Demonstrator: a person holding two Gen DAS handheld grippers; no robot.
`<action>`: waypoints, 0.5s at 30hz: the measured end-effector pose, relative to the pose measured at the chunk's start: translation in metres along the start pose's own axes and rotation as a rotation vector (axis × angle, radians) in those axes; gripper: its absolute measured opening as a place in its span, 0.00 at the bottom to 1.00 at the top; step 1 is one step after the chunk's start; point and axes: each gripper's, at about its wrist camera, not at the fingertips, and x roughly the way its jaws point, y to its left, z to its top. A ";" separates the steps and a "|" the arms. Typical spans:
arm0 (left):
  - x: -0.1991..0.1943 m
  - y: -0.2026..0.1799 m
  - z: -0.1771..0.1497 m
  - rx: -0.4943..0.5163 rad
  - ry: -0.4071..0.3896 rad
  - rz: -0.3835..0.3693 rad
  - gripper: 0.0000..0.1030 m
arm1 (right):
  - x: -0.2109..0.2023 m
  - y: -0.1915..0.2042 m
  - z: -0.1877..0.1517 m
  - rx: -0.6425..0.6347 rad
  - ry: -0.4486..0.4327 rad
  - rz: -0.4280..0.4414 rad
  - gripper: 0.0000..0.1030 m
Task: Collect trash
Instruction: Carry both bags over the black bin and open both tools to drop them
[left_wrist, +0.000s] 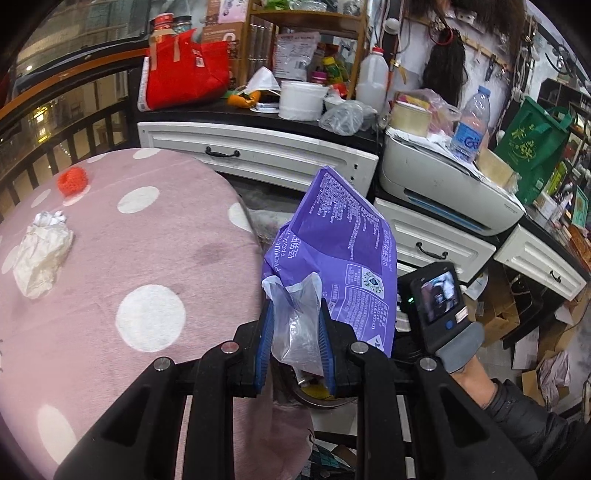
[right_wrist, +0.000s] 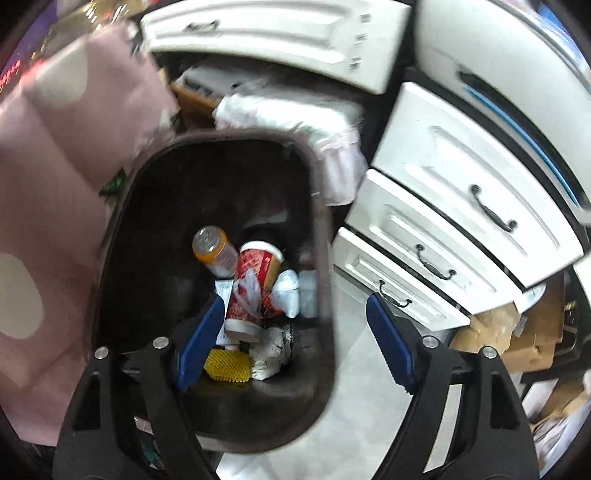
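My left gripper (left_wrist: 295, 310) is shut on a purple tissue wrapper (left_wrist: 343, 240), pinching its clear plastic end, and holds it up beside the pink polka-dot table (left_wrist: 147, 258). A crumpled white tissue (left_wrist: 40, 251) and a small red knitted thing (left_wrist: 72, 180) lie on that table at the left. My right gripper (right_wrist: 295, 317) is open and empty above a dark trash bin (right_wrist: 122, 221). The bin holds a red paper cup (right_wrist: 251, 284), an orange-capped bottle (right_wrist: 214, 249), a yellow item (right_wrist: 227, 365) and white scraps. The right gripper's camera unit (left_wrist: 436, 299) shows in the left wrist view.
White drawers (right_wrist: 461, 206) stand right of the bin and behind the table (left_wrist: 258, 147). A printer (left_wrist: 443, 181), a water bottle (left_wrist: 472, 122), a red bag (left_wrist: 188, 70) and clutter sit on top. Cardboard boxes (right_wrist: 532, 332) lie on the floor at right.
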 end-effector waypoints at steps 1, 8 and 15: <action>0.005 -0.005 0.000 0.013 0.010 -0.005 0.22 | -0.005 -0.004 0.000 0.021 -0.008 -0.002 0.77; 0.039 -0.036 -0.003 0.094 0.065 -0.025 0.22 | -0.041 -0.062 -0.005 0.200 -0.062 -0.010 0.79; 0.079 -0.064 -0.013 0.172 0.133 -0.023 0.22 | -0.058 -0.098 -0.017 0.315 -0.087 -0.029 0.79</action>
